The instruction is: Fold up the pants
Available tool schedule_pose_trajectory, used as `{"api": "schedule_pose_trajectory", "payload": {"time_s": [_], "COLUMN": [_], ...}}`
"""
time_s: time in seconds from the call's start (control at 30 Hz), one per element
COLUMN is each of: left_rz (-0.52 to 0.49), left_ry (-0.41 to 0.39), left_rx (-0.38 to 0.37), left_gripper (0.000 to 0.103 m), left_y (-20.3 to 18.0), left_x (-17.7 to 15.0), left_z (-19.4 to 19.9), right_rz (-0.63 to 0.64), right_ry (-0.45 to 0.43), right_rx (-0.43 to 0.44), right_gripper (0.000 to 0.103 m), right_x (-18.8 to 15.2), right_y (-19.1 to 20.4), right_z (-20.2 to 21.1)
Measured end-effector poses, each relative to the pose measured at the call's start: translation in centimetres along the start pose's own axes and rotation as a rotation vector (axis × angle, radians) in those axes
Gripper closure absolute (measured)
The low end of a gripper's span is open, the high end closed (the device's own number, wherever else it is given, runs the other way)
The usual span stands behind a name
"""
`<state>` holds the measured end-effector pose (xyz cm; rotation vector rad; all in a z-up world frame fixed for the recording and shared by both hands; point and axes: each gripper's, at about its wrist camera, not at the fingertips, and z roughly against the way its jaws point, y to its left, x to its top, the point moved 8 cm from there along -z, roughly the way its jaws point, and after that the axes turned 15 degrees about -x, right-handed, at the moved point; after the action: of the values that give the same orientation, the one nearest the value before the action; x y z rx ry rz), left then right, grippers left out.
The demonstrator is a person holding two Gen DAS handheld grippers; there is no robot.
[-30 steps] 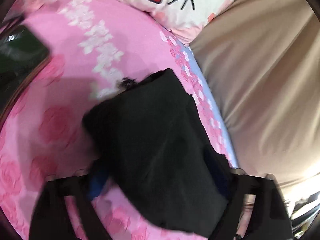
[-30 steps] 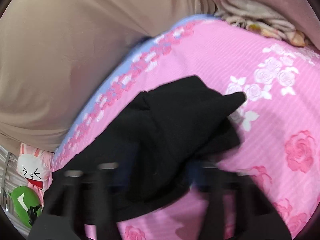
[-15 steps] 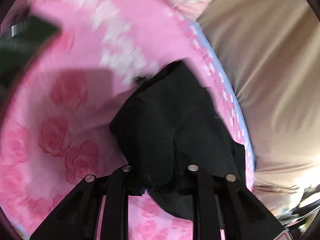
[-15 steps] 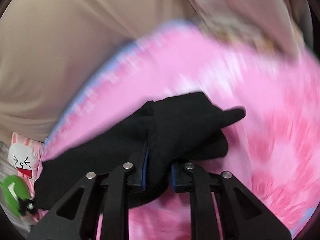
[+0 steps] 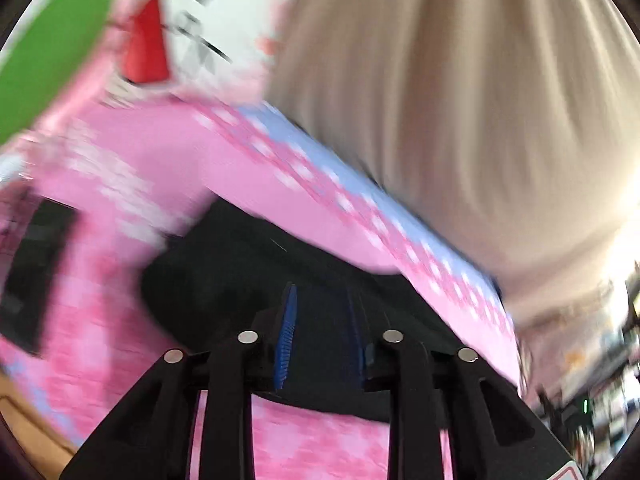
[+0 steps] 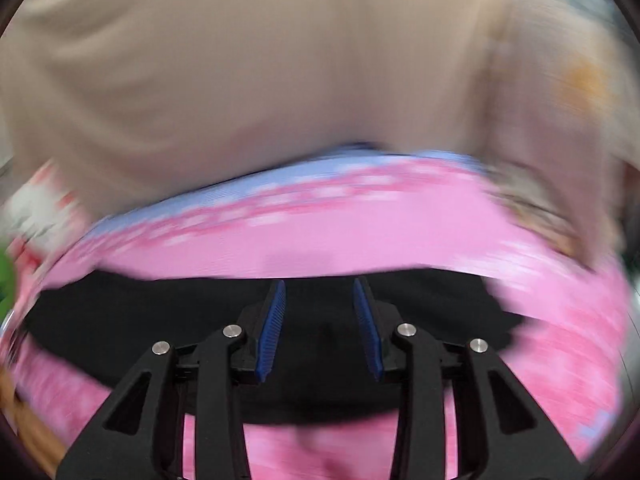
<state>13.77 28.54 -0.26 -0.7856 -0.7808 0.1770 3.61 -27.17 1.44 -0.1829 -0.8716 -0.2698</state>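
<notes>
Pants [image 6: 160,320]: black, lying flat on the bed as a low wide band directly under and ahead of both sets of jaws. I judge them folded at least once already, since the band looks compact; blur hides the layers.

Right gripper [image 6: 320,324]: jaws parted, blue pads standing apart with only dark cloth behind them. I hold nothing here, hovering over the middle of the band, probably to leave the fold undisturbed.

Left gripper [image 5: 320,332]: jaws also parted, one blue pad clear, the other dim. I cannot tell whether cloth sits between them.

Bedspread [image 6: 360,240]: pink, rose-printed, blue border beyond the jaws; gives a flat folding surface.

Curtain [image 6: 280,60]: beige, past the border.

Pillow [image 5: 208,20]: white cartoon print, far left of my left jaws.

Dark flat object [image 5: 36,272]: left edge, unidentifiable.
</notes>
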Motion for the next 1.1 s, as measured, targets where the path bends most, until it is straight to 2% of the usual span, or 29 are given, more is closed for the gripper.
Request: {"api": "schedule_pose_trajectory", "payload": {"time_s": [0.03,0.1,0.2,0.27,0.33,0.4,0.43,0.47,0.53,0.57,0.6,0.63,0.7,0.73,0.77,0.83,0.93,1.0,1.1], "left_rz": [-0.010,-0.022,-0.021,-0.029,0.014,0.048,0.059,0.085,0.119,0.121,0.107,0.089,0.029,0.010,-0.009,-0.032,-0.048,-0.063,-0.079], "left_ry": [0.058,0.162,0.269,0.241,0.240,0.242,0.244,0.243,0.242,0.240,0.237,0.232,0.219,0.214,0.208,0.196,0.190,0.186,0.183], "left_rx": [-0.015,-0.011,0.061,0.032,-0.022,-0.058,-0.058,-0.095,-0.142,-0.155,-0.159,-0.156,-0.145,-0.142,-0.144,-0.163,-0.195,-0.199,-0.185], "left_gripper": [0.079,0.079,0.079,0.079,0.080,0.089,0.096,0.096,0.096,0.096,0.096,0.096,0.096,0.096,0.096,0.093,0.086,0.083,0.083], "left_y": [-0.5,-0.4,1.8,2.5,3.1,4.1,4.6,5.1,5.6,5.6,5.5,5.3,4.8,4.6,4.7,4.3,3.9,3.7,4.3], "left_x": [-1.4,-4.3,-8.3,-8.7,-8.8,-8.9,-8.9,-9.0,-8.4,-8.5,-8.6,-8.8,-9.0,-9.2,-9.2,-9.5,-9.5,-9.6,-8.9], "left_z": [-2.3,-6.2,-9.7,-9.4,-8.7,-8.2,-8.1,-8.0,-8.1,-8.1,-8.1,-8.0,-7.7,-7.5,-7.6,-7.4,-7.8,-8.1,-8.1], "right_rz": [0.053,0.154,0.274,0.330,0.372,0.390,0.398,0.409,0.439,0.416,0.413,0.400,0.388,0.396,0.408,0.452,0.618,0.686,0.744], "right_ry": [0.025,0.059,0.114,0.153,0.193,0.254,0.266,0.283,0.312,0.250,0.245,0.251,0.182,0.145,0.101,0.093,0.087,0.091,0.095], "right_rx": [0.095,0.182,0.287,0.330,0.365,0.413,0.415,0.400,0.311,0.340,0.322,0.303,0.206,0.220,0.285,0.402,0.538,0.577,0.591], "right_gripper": [0.068,0.068,0.068,0.068,0.068,0.069,0.069,0.069,0.075,0.083,0.084,0.084,0.080,0.080,0.080,0.079,0.079,0.080,0.080], "right_x": [0.0,-0.4,-0.7,-0.7,-1.1,-1.6,-1.9,-2.1,-2.9,-1.9,-1.3,-0.7,0.8,1.2,1.5,0.9,-2.3,-3.9,-5.7], "right_y": [4.7,11.4,20.0,24.6,28.3,31.3,32.6,34.0,35.5,36.0,36.1,36.1,36.0,36.5,37.9,40.9,47.6,50.4,53.7], "right_z": [-1.2,-2.8,-5.6,-7.7,-9.2,-11.1,-12.0,-13.9,-18.8,-19.0,-19.6,-19.7,-18.0,-16.8,-14.2,-11.3,-7.4,-6.5,-6.4]}}
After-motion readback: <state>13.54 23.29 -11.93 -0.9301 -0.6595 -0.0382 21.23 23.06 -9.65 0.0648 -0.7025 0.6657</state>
